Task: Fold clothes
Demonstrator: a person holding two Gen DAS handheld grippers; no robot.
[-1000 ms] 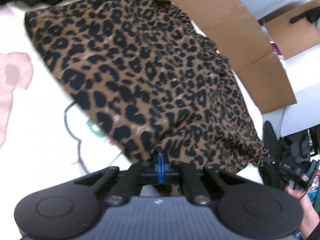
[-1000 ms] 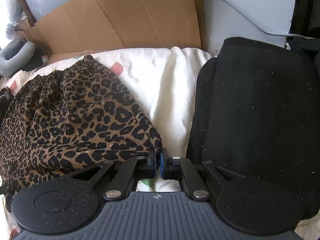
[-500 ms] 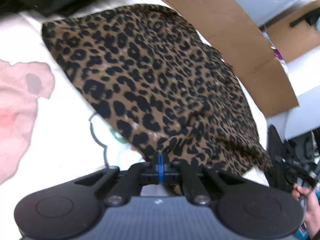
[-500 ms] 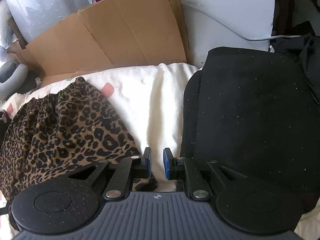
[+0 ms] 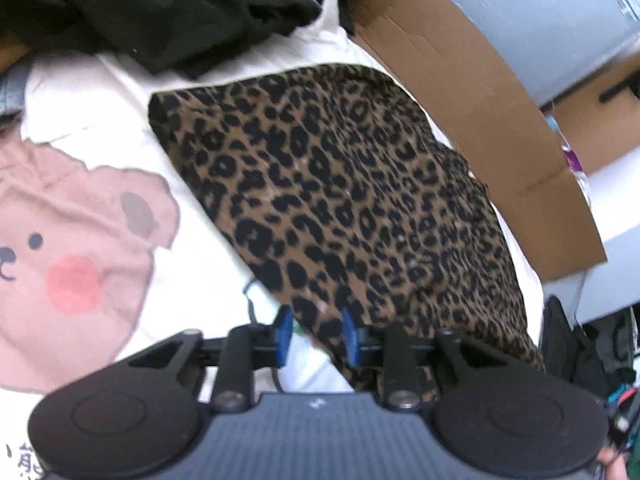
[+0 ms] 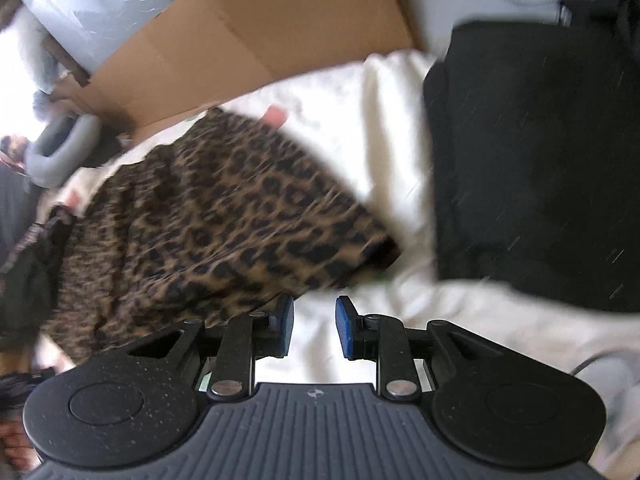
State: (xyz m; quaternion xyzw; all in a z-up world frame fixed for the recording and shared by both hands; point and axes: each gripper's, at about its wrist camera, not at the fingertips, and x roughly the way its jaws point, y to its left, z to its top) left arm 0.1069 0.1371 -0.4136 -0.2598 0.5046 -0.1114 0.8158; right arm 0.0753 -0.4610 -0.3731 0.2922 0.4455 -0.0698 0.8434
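left gripper (image 5: pixel 316 338): jaws opening, releasing leopard skirt (image 5: pixel 352 208) edge, still between them | right gripper (image 6: pixel 314 330): jaws opening, empty, skirt just beside | skirt folded on white bedding (image 6: pixel 384 128) | fold laid, next garment.

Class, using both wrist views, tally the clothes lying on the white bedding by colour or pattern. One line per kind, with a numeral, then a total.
Leopard-print garment: 1
Black folded garment: 1
Black rumpled heap: 1, possibly more than one piece
Total: 3
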